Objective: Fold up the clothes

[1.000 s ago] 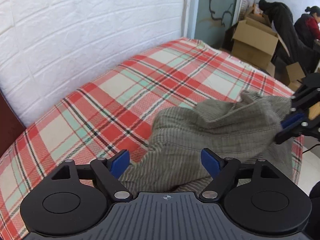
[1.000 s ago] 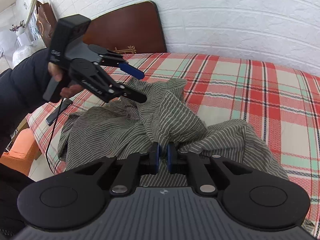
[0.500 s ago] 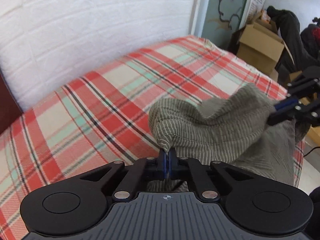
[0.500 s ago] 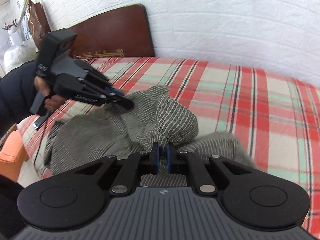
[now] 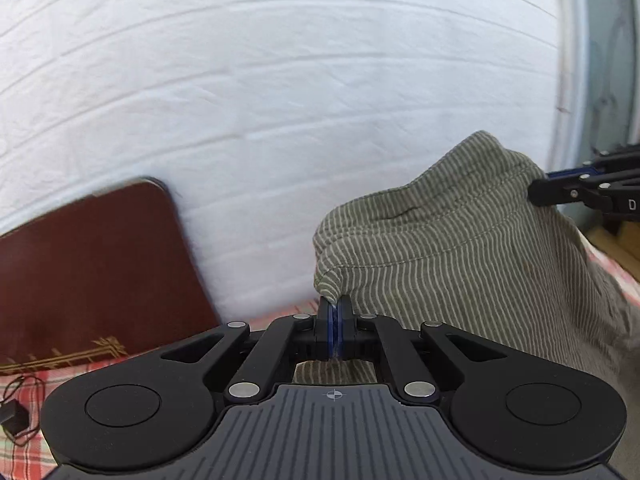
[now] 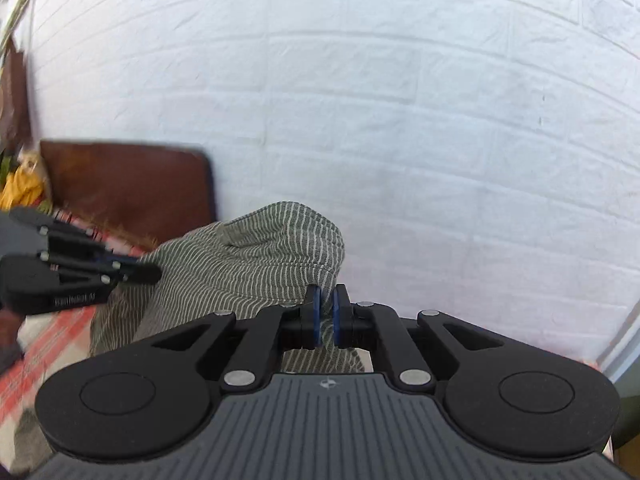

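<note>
2 hand-held grippers, 1 garment. Left hand-held gripper (image 5: pixel 334 312): blue pads pressed together, a fold of the striped grey-green garment (image 5: pixel 452 264) pinched between them at its edge. Right hand-held gripper (image 6: pixel 325 312): pads nearly closed, a thin layer of the same garment (image 6: pixel 256 256) clamped in the narrow gap. Garment: lifted, its top edge spanning between the 2 grips in front of the white brick wall (image 5: pixel 280 80), the rest hanging down toward the red plaid bed (image 5: pixel 24 452). Brown headboard (image 5: pixel 92 272): against the wall, left of the garment. Black cable (image 5: pixel 16 412): lying on the bed's near left corner.
</note>
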`<control>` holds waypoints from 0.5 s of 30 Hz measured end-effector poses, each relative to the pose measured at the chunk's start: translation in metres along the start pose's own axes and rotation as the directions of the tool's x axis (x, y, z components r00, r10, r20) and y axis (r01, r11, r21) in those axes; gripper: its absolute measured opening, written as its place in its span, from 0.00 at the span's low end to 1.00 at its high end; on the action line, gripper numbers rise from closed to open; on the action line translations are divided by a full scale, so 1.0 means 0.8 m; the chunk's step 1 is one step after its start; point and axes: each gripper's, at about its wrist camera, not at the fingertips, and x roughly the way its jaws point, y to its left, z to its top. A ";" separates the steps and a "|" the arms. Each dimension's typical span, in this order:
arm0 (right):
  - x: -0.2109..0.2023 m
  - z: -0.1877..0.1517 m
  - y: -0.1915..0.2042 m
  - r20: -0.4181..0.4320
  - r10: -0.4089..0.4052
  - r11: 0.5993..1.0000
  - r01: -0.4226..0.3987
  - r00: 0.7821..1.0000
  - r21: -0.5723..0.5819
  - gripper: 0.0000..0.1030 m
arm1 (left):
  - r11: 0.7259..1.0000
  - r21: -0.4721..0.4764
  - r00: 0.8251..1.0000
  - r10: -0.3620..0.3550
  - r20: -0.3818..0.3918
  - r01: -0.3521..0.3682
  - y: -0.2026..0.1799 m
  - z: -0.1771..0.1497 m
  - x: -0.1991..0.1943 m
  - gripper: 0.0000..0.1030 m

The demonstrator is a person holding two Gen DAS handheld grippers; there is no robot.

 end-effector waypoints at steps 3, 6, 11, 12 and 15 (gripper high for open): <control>0.026 0.029 -0.002 0.068 -0.038 0.999 0.038 0.997 0.010 0.07 | 0.996 -0.055 0.996 0.076 0.044 -0.074 0.008 0.031 0.023 0.00; 0.059 0.046 -0.001 0.126 -0.079 0.997 0.080 0.989 0.000 0.07 | 0.985 -0.074 0.985 0.158 0.075 -0.153 0.009 0.056 0.053 0.00; 0.135 0.033 -0.005 0.103 -0.137 0.990 0.139 0.985 -0.012 0.07 | 0.971 -0.093 0.974 0.223 0.030 -0.219 0.011 0.054 0.131 0.00; 0.152 0.023 -0.007 0.078 -0.143 0.989 0.145 0.987 -0.013 0.07 | 0.970 -0.091 0.974 0.227 0.013 -0.225 0.012 0.046 0.148 0.00; 0.202 -0.008 -0.017 0.009 -0.153 0.988 0.153 0.988 -0.006 0.07 | 0.967 -0.089 0.971 0.235 -0.046 -0.238 0.011 0.015 0.195 0.00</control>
